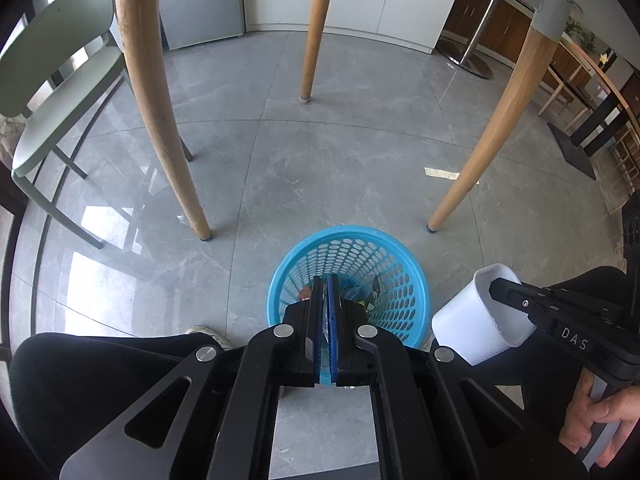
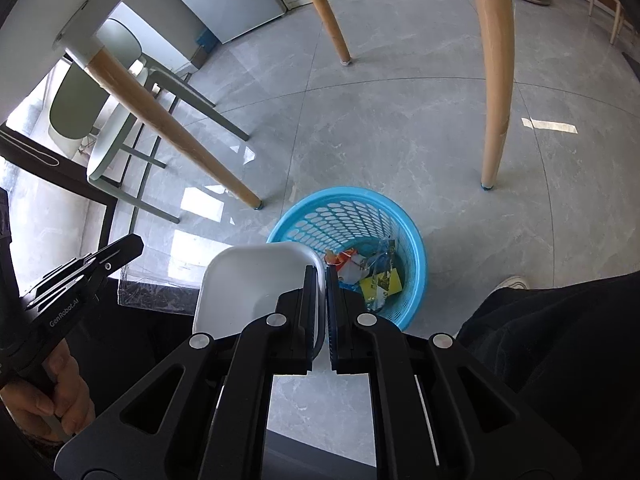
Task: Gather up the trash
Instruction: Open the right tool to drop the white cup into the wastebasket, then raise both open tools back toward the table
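Observation:
A blue perforated basket [image 1: 280, 272] stands on the grey floor, and colourful wrappers [image 2: 374, 276] lie in its bottom. My left gripper [image 1: 325, 280] is shut right above the basket's opening, with nothing seen between its pads. My right gripper [image 2: 319, 270] is shut on the rim of a small white container [image 2: 248, 284], which hangs tilted beside the blue basket [image 2: 416, 248] and looks empty. In the left wrist view the white container [image 1: 472, 328] sits to the basket's right, pinched by the right gripper [image 1: 494, 288]. The left gripper [image 2: 134, 245] shows at the left edge of the right wrist view.
Wooden table legs [image 1: 160, 112] [image 1: 492, 136] stand just behind the basket, with a pale green chair [image 1: 52, 92] further left. The person's dark trouser legs [image 1: 100, 372] and a shoe [image 2: 514, 282] flank the basket. A dark slab edge [image 2: 160, 300] lies under the white container.

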Demonstrator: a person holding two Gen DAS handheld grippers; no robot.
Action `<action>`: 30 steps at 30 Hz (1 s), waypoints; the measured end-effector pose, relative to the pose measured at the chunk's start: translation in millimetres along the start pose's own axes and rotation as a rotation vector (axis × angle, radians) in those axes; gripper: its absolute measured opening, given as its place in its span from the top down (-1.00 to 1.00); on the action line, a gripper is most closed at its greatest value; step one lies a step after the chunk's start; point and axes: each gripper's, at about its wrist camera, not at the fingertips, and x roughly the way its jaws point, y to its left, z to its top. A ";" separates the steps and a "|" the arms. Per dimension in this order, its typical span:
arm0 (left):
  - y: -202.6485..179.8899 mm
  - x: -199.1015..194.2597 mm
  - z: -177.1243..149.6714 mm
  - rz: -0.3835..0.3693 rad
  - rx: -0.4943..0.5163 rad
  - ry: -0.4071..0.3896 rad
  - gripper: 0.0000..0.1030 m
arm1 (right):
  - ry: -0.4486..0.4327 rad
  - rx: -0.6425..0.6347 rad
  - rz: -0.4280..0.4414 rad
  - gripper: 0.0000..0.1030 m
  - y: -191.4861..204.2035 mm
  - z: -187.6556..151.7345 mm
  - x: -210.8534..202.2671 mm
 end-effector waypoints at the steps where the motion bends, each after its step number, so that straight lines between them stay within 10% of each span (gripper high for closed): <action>1: 1.0 4.5 0.6 -0.006 -0.005 0.004 0.97 | 0.007 0.003 -0.004 0.90 -1.3 1.5 5.2; 19: 12.7 53.5 11.3 -0.056 -0.081 0.073 0.95 | 0.087 0.051 -0.037 0.72 -20.3 17.3 74.9; 21: 15.7 53.5 13.8 -0.063 -0.093 0.067 0.85 | 0.093 0.070 -0.016 0.44 -23.8 17.6 75.9; 30: 18.7 55.3 10.9 -0.041 -0.112 0.092 0.58 | 0.106 0.066 -0.026 0.44 -23.9 15.5 73.6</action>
